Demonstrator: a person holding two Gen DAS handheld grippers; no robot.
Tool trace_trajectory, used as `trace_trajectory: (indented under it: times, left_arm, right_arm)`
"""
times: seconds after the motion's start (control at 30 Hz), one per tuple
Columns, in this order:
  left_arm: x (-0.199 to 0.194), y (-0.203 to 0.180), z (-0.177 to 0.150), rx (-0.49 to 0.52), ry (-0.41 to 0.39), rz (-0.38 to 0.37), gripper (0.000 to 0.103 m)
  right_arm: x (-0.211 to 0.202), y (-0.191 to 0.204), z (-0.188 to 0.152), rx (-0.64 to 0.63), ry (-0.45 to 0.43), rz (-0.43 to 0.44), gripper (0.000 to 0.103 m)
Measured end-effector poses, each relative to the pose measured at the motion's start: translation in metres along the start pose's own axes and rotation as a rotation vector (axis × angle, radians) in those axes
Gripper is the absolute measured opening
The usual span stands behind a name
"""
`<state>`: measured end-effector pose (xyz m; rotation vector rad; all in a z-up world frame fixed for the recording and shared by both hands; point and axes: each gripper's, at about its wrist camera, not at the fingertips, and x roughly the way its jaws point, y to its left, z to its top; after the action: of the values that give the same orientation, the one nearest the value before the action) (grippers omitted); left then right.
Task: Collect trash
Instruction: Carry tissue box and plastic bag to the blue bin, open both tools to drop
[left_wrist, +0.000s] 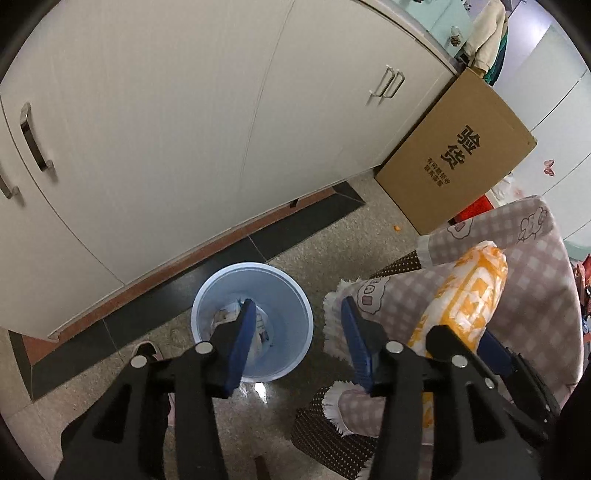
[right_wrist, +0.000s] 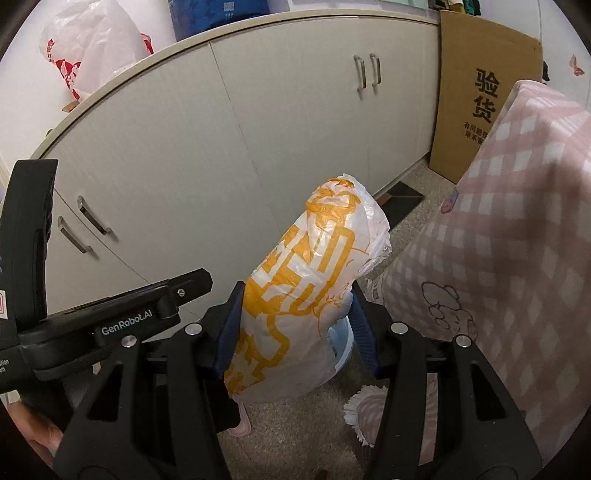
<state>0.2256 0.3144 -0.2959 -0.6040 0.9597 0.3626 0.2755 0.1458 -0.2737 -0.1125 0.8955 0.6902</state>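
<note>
The right tool (right_wrist: 295, 325) is clamped on a bag (right_wrist: 314, 280) of orange-printed white plastic, whose long axis runs up and away past the pads. The bin (left_wrist: 255, 291) stands on the floor near the cabinet's (left_wrist: 166, 129) foot, directly below the half-open, empty left tool (left_wrist: 297, 339) and just left of the bag. Paper already lies inside. A checked cloth (right_wrist: 498, 240) crowds the right; the way leftward is open.

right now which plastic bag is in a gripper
The orange-printed bag, clamped in the right gripper; the red-printed bag sits on the cabinet top.
</note>
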Motion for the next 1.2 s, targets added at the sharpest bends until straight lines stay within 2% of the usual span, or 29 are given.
trace_trajectory:
  times: [0.33,0.57,0.63,0.7,0.87,1.03,1.2]
  left_arm:
    - [-0.01,0.004,-0.001,-0.022,-0.02,0.009,0.048]
    - [-0.025,0.013,0.001,-0.051,-0.088,0.044,0.049]
    - [-0.03,0.017,0.002,-0.068,-0.114,0.057,0.05]
    - [-0.035,0.022,0.004,-0.09,-0.141,0.079,0.051]
    - [-0.042,0.029,0.007,-0.113,-0.158,0.081,0.053]
    - [-0.05,0.027,0.006,-0.113,-0.165,0.067,0.053]
    - [-0.07,0.016,0.006,-0.097,-0.192,0.034,0.053]
  right_arm:
    - [0.003,0.008,0.003,-0.006,0.01,0.025,0.054]
    - [0.01,0.015,0.007,-0.01,0.006,0.05,0.056]
    - [0.013,0.018,0.01,-0.01,-0.008,0.066,0.06]
    - [0.017,0.021,0.013,-0.006,-0.024,0.066,0.072]
    - [0.02,0.026,0.017,-0.015,-0.036,0.088,0.073]
    - [0.01,0.028,0.017,-0.019,-0.041,0.086,0.073]
    - [-0.021,0.026,0.02,-0.034,-0.081,0.052,0.073]
